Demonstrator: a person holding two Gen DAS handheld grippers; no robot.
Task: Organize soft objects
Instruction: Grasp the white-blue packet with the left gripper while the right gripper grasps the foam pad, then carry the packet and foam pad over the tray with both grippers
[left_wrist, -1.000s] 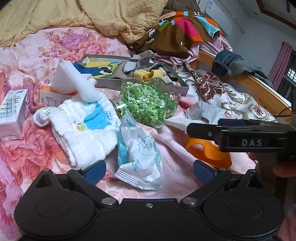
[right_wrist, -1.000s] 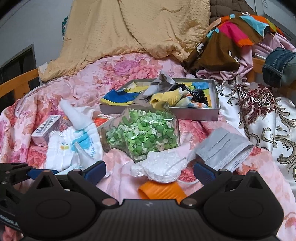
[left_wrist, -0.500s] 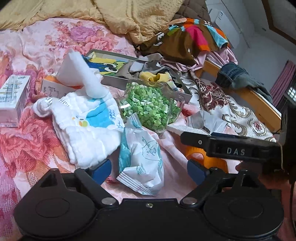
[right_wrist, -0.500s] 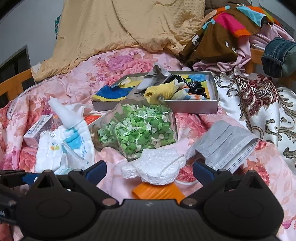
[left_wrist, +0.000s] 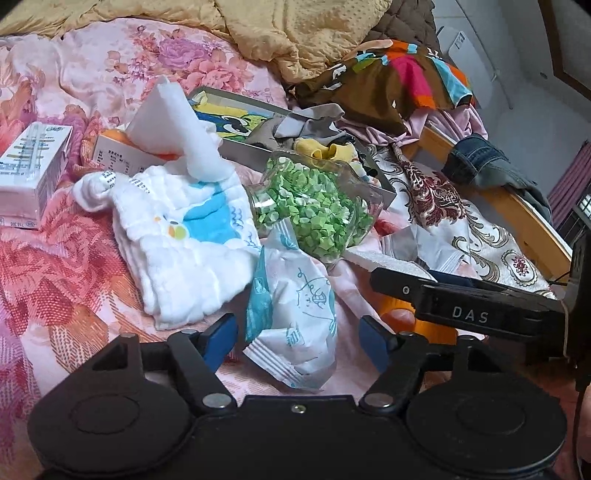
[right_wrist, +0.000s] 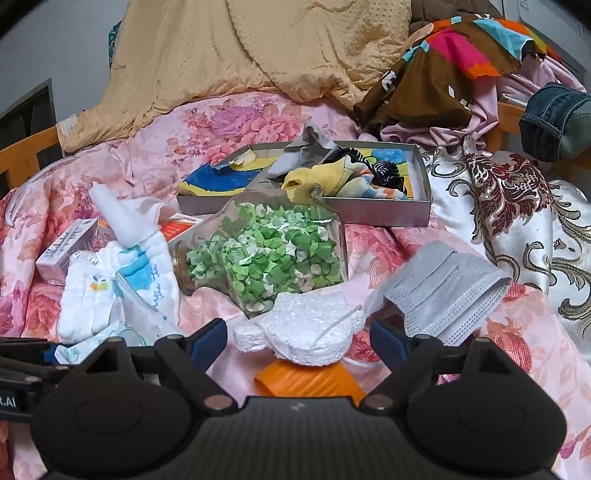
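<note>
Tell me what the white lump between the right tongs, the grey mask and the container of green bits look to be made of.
White lump: expanded foam, seemingly; matte, beaded, crumbly edges. Grey mask: likely nonwoven fabric; pleated, with stitched edges. Container: clear glass or hard plastic, hard to tell; glossy highlights, contents visible through it.

"DAS" on the right claw's (left_wrist: 480, 310) black arm

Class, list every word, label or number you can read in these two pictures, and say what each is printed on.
"DAS": side of the black right gripper.
".AI", cut off at the frame edge: side of the black left gripper.
White carton: print too small to read.
Orange-and-white carton: blurred.
White-and-teal plastic packet: drawings only, print unreadable.
</note>
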